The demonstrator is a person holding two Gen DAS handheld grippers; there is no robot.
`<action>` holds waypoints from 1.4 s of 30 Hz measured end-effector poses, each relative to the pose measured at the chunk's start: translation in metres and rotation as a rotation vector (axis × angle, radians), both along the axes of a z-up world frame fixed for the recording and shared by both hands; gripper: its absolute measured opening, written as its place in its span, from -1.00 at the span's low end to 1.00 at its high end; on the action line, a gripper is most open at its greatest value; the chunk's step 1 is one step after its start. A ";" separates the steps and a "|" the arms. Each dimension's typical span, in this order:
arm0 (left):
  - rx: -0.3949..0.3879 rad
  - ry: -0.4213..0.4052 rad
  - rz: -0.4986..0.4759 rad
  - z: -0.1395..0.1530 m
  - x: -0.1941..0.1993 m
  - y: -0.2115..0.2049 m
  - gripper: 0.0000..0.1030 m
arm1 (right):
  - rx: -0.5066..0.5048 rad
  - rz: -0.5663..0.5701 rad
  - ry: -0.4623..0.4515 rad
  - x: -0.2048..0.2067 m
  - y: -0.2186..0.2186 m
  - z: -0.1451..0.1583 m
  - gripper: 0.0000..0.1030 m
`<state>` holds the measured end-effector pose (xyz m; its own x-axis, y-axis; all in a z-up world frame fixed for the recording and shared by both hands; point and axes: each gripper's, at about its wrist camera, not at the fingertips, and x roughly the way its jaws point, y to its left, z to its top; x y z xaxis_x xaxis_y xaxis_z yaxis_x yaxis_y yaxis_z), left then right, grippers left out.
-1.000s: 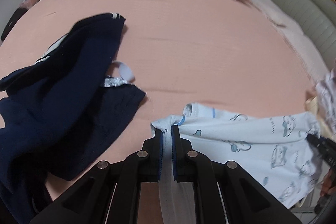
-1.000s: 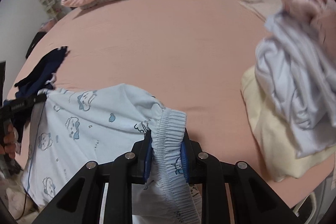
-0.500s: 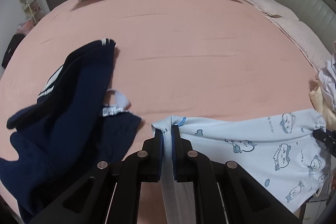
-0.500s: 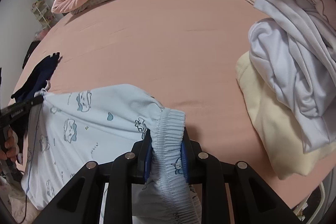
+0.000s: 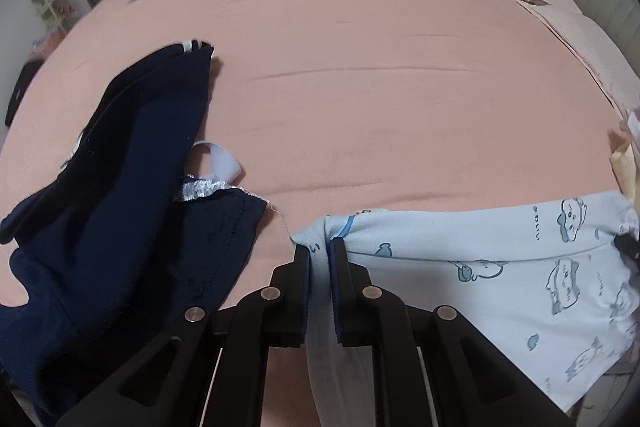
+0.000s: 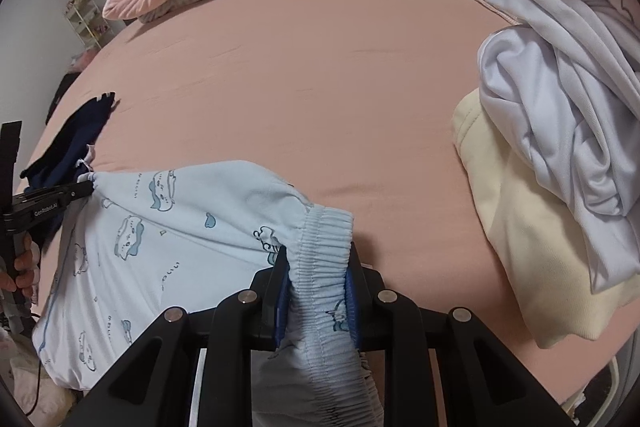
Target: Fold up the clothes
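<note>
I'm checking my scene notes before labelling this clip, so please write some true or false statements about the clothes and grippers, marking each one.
1. The light blue cartoon-print pyjama garment is held by both grippers. True.
2. The right gripper clamps the garment's gathered elastic band. True.
3. The crumpled navy blue garment lies on top of the pyjama garment. False: it lies beside it on the pink bedsheet, apart.
4. The left gripper hangs empty. False: it pinches a corner of the pyjama garment.
5. The white garment rests on a cream-yellow one. True.
</note>
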<state>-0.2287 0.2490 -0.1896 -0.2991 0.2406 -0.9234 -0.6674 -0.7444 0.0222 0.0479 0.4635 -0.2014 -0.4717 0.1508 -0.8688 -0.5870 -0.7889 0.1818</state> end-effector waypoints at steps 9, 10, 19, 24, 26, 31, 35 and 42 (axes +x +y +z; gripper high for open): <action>0.117 -0.160 0.142 0.018 -0.002 -0.018 -0.10 | -0.090 -0.033 0.072 0.030 0.004 0.013 0.28; 0.150 -0.196 0.156 0.020 -0.002 -0.022 -0.10 | -0.090 -0.038 0.068 0.036 0.005 0.013 0.28; 0.544 -0.617 0.311 0.010 0.008 -0.052 -0.09 | -0.170 -0.055 0.090 0.060 0.011 0.012 0.29; 0.605 -0.630 0.343 0.009 0.010 -0.055 -0.09 | -0.196 -0.033 0.097 0.056 0.006 0.007 0.29; 0.649 -0.599 0.341 0.021 -0.013 -0.062 -0.09 | -0.204 -0.020 0.100 0.055 0.004 0.006 0.29; 0.709 -0.508 0.337 0.051 -0.018 -0.064 -0.09 | -0.273 0.005 0.114 0.056 0.002 0.001 0.29; 0.664 -0.399 0.252 0.073 -0.013 -0.043 -0.09 | -0.345 0.000 0.146 0.064 0.004 -0.003 0.29; 0.456 -0.265 -0.024 0.083 0.046 -0.028 -0.09 | -0.464 -0.020 0.191 0.066 0.009 -0.012 0.33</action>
